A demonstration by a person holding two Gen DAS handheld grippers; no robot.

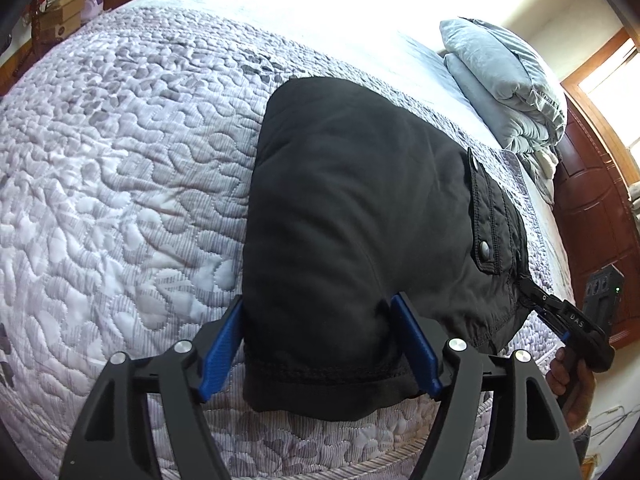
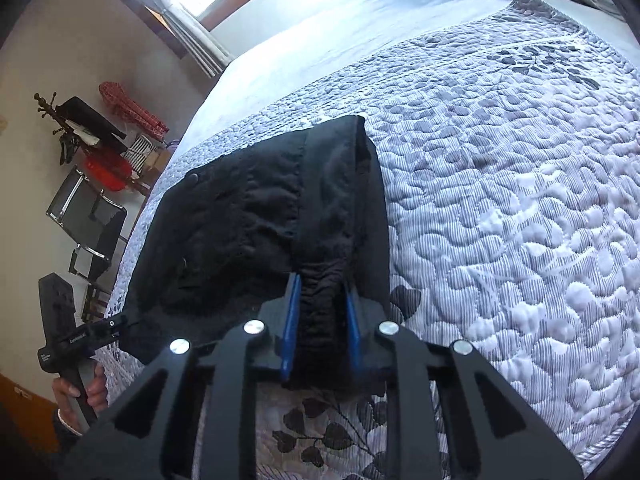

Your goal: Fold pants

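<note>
I'm looking over a bed covered by a pale quilt [image 1: 120,168], stitched in pebble-like swirls with fine stripes and grey leaf prints; beyond it lies a smooth sheet and a stack of folded grey-blue bedding [image 1: 508,92] near the dark wooden headboard [image 1: 596,200]. The black pants [image 1: 360,208] lie on the quilt at the near edge of the bed, folded into a thick, puffy bundle, matte and faintly creased, with a snap-buttoned pocket flap [image 1: 486,220] along one side and a stitched hem nearest me.

My left gripper [image 1: 318,346] straddles the hem end: its ribbed blue pads [image 1: 416,348] stand wide on either side of the cloth, and I see no pinch in the fabric, so I read it as released. My right gripper [image 2: 322,328] is clamped narrowly on a gathered, wrinkled ridge of the pants at the opposite end, the cloth bunched between the pads. A metal-framed chair [image 2: 86,216] stands by the wall.
</note>
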